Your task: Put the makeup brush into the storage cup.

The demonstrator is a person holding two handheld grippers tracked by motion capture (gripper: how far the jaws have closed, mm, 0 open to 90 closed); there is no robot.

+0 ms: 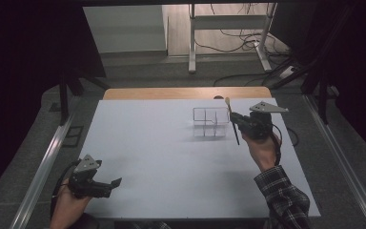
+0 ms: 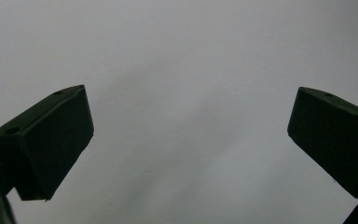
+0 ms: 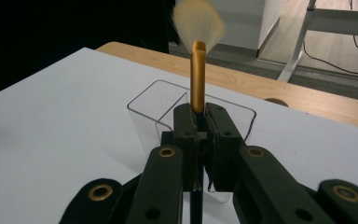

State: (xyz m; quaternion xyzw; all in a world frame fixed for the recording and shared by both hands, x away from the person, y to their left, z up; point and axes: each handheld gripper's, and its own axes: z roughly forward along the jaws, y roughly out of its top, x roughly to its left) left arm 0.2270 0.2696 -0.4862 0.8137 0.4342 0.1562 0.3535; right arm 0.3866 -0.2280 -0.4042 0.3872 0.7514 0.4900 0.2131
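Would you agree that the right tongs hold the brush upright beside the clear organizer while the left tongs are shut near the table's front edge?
Not quite: the left tongs are open, jaws wide apart with nothing between, as the left gripper view shows. The right tongs do hold the brush upright beside the clear organizer.

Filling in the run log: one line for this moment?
right gripper: shut on brush, bristles up | clear organizer: beside it | left gripper: open, empty

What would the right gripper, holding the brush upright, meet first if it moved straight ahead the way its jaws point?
Most likely the clear organizer directly beyond the right gripper, which is shut on the brush. The gap between them is hard to judge.
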